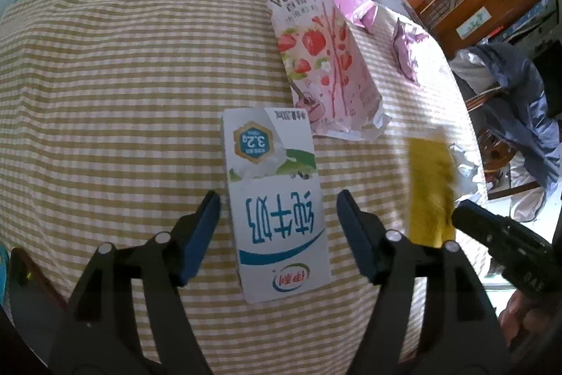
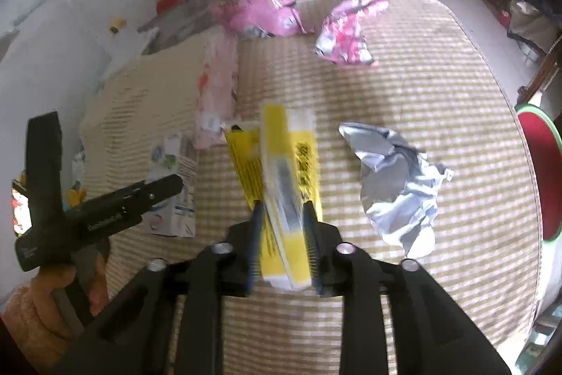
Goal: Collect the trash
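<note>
On the gingham-covered desk point(image 1: 105, 86), collection has barely begun. My left gripper point(image 1: 277, 202) straddles the milk carton point(image 1: 277, 217), released; my right gripper point(image 2: 282, 213) brackets the yellow box point(image 2: 284, 199), grip uncertain. Pocky wrapper point(image 1: 323, 65) and foil wrapper point(image 2: 397, 178) remain uncollected.

A table covered by a yellow-and-white checked cloth point(image 1: 123, 76) carried the trash. On it lay a white milk carton point(image 1: 274, 199), a pink Pocky wrapper point(image 1: 316, 58), a yellow box point(image 2: 284, 185), a crumpled silver foil point(image 2: 397, 185) and crumpled pink wrappers point(image 2: 347, 34).
</note>
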Motion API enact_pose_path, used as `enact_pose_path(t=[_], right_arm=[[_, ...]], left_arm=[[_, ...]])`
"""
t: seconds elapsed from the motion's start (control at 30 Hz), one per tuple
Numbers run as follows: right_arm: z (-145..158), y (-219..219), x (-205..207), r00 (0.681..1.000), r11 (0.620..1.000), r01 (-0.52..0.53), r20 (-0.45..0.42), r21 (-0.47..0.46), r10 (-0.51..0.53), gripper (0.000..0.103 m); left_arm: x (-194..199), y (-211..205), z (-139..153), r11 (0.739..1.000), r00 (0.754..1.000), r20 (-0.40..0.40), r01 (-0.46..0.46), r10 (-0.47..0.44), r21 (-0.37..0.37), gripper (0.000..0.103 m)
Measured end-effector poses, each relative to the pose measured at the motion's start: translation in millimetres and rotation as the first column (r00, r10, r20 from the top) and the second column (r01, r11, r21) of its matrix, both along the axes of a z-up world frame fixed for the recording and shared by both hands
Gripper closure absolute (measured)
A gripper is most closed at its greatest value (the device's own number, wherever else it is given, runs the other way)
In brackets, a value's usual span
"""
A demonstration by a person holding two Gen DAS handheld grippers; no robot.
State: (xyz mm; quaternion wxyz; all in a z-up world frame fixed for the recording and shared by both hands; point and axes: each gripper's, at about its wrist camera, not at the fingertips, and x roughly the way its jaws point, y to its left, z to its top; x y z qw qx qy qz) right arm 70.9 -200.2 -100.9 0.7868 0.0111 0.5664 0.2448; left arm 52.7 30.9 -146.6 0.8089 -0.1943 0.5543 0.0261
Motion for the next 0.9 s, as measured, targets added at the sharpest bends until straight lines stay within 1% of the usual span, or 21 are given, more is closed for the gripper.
enact_pose_path(t=[0.03,0.07,0.1,0.13,0.27,0.4,0.43,0.47,0.5,0.53,0.57,0.63,0.77,0.9], right_arm=[[0,-1,1,1.0,1.0,0.009,0.006,-0.002,-0.009,0.039],[0,-1,1,1.0,1.0,0.017,0.011,-0.003,-0.017,0.037],[0,-1,1,1.0,1.0,0.02,0.012,-0.002,-0.02,0.037],[-1,-1,2,1.0,1.0,0.021,0.01,-0.003,-0.021,0.036],[-9,8,8,1.0,1.0,-0.001,-0.001,-0.026,0.001,0.028],[-26,22,11,0.999,0.999,-0.023,-0.037,-0.046,0.021,0.028],[-32,26,10,0.998,0.998,-0.039,-0.051,-0.046,0.037,0.029],[-37,29,9,0.997,0.997,-0.059,-0.061,-0.057,0.055,0.045],[-40,31,7,0.996,0.995,-0.069,-0.065,-0.072,0.064,0.055],[-40,32,5,0.997,0.992,-0.07,-0.041,-0.101,0.066,0.064],[-38,30,5,0.997,0.994,-0.072,-0.034,-0.087,0.069,0.072],[-33,23,6,0.998,0.999,-0.049,-0.045,-0.018,0.048,0.075],[-7,7,3,0.999,0.999,-0.017,0.031,0.032,0.016,0.077],[20,-19,2,0.994,0.996,0.033,0.104,0.081,-0.042,0.077]], left_arm=[[1,-1,-2,1.0,1.0,-0.006,0.005,-0.005,0.005,0.037],[1,-2,-5,1.0,1.0,-0.015,0.006,-0.006,0.008,0.037],[1,-2,-7,1.0,1.0,-0.021,0.003,-0.003,0.002,0.043],[-2,-1,-8,1.0,1.0,-0.021,-0.002,0.002,-0.009,0.045],[-9,6,3,1.0,1.0,0.02,-0.023,0.023,-0.004,0.046],[-15,11,19,0.999,0.997,0.067,-0.041,0.04,0.009,0.046],[-16,12,22,0.999,0.996,0.077,-0.044,0.043,0.011,0.046],[-18,12,25,0.999,0.996,0.082,-0.044,0.043,0.011,0.046],[-20,13,27,0.999,0.995,0.086,-0.044,0.042,0.011,0.046],[-21,12,29,0.999,0.995,0.092,-0.042,0.041,0.013,0.046],[-22,12,32,0.999,0.994,0.099,-0.039,0.038,0.017,0.046],[-25,13,39,0.999,0.993,0.115,-0.035,0.032,0.025,0.046],[-20,10,55,0.999,0.987,0.156,-0.028,0.023,0.028,0.046],[-8,-4,72,1.0,0.979,0.202,0.002,-0.008,0.029,0.046]])
